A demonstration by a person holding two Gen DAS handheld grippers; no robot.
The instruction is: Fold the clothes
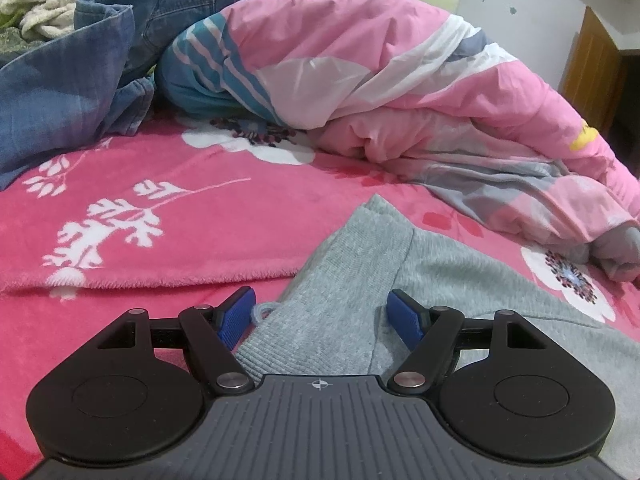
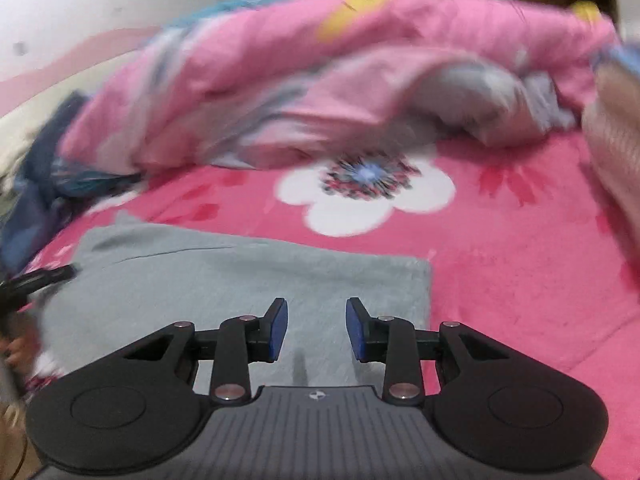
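A grey knitted sweater [image 1: 420, 280] lies spread on a bed covered by a pink fleece blanket with white flower and leaf prints [image 1: 160, 208]. In the left wrist view, the left tool [image 1: 322, 312] hangs low over the sweater with its blue-padded jaws standing wide apart; a ribbed fold of the grey knit runs up between them, but the pads do not press on it. Beyond it, a rumpled pink, white and grey patchwork quilt [image 1: 380, 80] is heaped across the far side of the bed, with a pair of blue denim jeans [image 1: 120, 40] bunched just beside it at the left and a cream fluffy textile [image 1: 44, 12] behind them. In the blurred right wrist view, the right tool [image 2: 316, 330] hovers above the sweater [image 2: 240, 276], which here shows as a flat rectangle with a straight right edge. Its jaws stand partly apart with nothing clamped between them; only flat grey fabric shows beneath the gap. At that view's left edge the dark tip of the other tool reaches the sweater's edge.
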